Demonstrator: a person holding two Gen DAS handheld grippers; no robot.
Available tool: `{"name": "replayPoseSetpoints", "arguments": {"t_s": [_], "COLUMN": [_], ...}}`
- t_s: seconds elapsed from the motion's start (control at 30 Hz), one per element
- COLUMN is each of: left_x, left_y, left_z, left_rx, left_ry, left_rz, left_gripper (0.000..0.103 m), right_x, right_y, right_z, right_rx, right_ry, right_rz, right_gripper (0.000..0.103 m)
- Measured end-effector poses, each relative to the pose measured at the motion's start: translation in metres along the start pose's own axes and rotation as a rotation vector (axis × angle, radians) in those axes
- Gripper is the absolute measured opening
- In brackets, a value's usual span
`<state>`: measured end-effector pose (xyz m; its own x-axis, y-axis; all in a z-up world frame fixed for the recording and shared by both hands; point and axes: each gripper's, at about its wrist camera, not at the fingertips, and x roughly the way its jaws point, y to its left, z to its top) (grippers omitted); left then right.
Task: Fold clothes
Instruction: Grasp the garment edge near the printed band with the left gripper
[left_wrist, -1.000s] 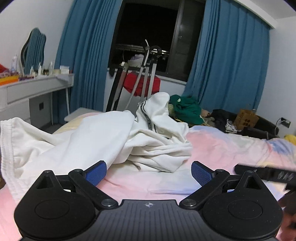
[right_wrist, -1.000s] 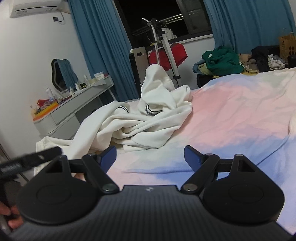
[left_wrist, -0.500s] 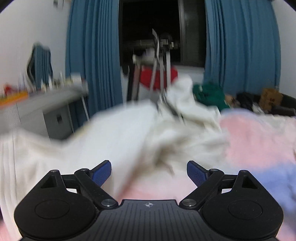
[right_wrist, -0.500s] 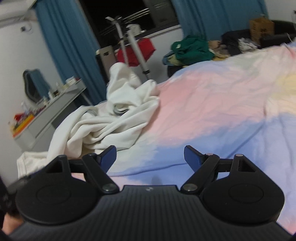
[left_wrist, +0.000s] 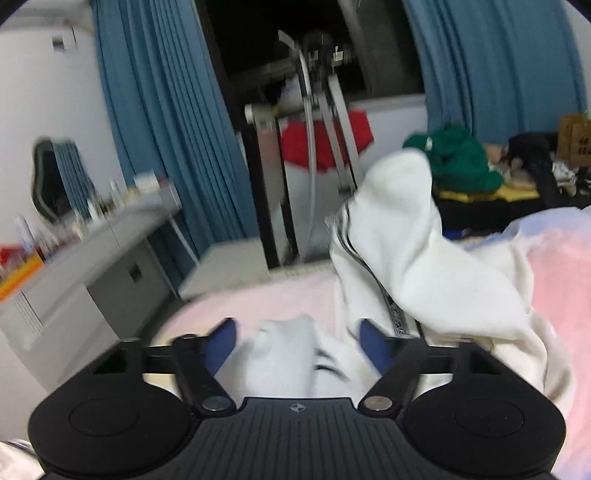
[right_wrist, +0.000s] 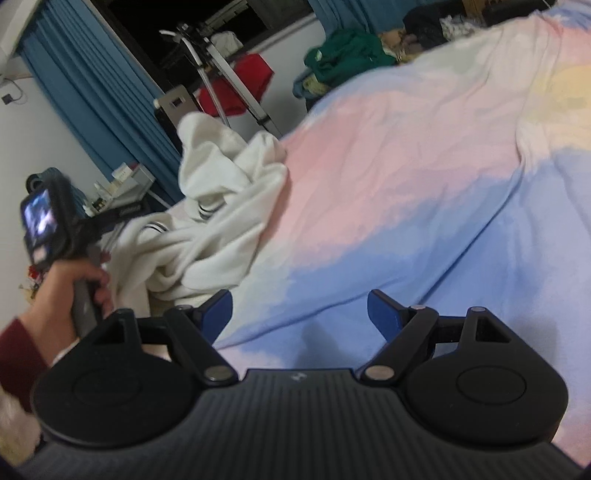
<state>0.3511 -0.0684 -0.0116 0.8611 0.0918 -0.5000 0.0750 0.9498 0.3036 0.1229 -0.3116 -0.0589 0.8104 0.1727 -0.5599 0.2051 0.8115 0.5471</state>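
The bed (right_wrist: 424, 155), under a pink, blue and yellow sheet, carries everything here. A crumpled white garment (right_wrist: 221, 206), trimmed with dark stripes and a zipper, lies heaped along the bed's left edge near its far corner; the rest of the sheet is bare.

The left gripper (left_wrist: 295, 343) has its blue fingers (left_wrist: 221, 341) apart with a fold of the white garment bunched between them. They do not look pressed onto the cloth, so I read it as open around the fabric, though motion blur makes that uncertain. The right gripper (right_wrist: 299, 314) stands open over bare blue sheet, well apart from the garment, holding nothing.

Judging risks: if the left gripper closes on this bunched fold, it may catch several layers, and lifting would drag the whole heap instead of 1 edge. The garment sits close to the bed's edge, so a pull that way could slide it off. The zipper could snag as the cloth is spread. The right gripper has far to travel before it can help.

Around the bed: blue curtains (left_wrist: 166, 129) beside a dark window, a metal drying rack (right_wrist: 218, 74) with a red item, a grey dressing table (left_wrist: 92, 266) with a mirror, and a green clothes pile (right_wrist: 347, 51) beyond the far edge.
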Motion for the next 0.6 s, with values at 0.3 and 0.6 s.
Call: {"name": "replayPoseSetpoints", "arguments": {"t_s": [0.3, 0.6], "left_x": [0.096, 0.034], "left_y": [-0.026, -0.012], "left_z": [0.021, 0.008], "left_rx": [0.050, 0.046], "left_ry": [0.204, 0.058], "left_rz": [0.165, 0.158], "left_gripper": [0.057, 0.007], "right_x": [0.045, 0.073], "right_y": [-0.007, -0.001], "right_z": [0.000, -0.005], "right_rx": [0.018, -0.048], "right_ry": [0.083, 0.093], "right_rz": [-0.006, -0.022], "right_gripper": [0.082, 0.084]}}
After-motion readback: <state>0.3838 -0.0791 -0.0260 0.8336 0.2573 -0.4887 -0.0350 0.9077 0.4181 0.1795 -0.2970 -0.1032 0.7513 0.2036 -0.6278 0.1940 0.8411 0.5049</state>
